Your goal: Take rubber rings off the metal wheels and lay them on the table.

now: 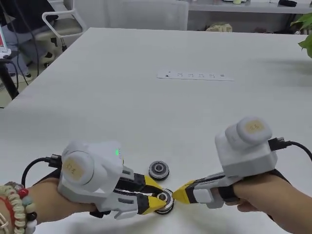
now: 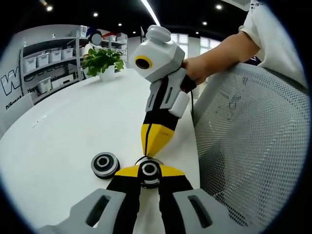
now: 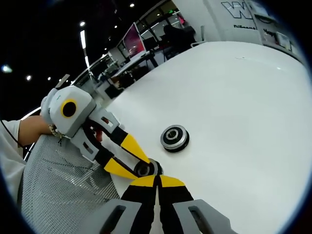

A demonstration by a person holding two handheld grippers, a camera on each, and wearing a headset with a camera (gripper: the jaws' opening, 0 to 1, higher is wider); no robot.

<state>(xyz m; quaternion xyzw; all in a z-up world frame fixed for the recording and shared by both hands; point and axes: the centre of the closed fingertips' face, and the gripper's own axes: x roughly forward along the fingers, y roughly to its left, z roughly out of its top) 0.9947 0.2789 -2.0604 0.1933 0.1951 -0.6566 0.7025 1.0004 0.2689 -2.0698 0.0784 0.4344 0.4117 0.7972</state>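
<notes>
- Near the counter's (image 1: 146,97) front edge, the left claw (image 1: 158,200) was clamped on a metal wheel (image 1: 166,197).
- Right claw (image 1: 178,194): jaws together, tip touching that wheel's rim; a pinch on rubber could not be confirmed.
- Second wheel (image 1: 159,169) lay just beside.
- Rubber ring (image 2: 105,175): probably soft, stretchy, grippy; best taken at its outer edge.

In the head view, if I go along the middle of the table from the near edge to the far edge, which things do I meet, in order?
metal wheel held in the left gripper → free wheel → white marked strip
</notes>
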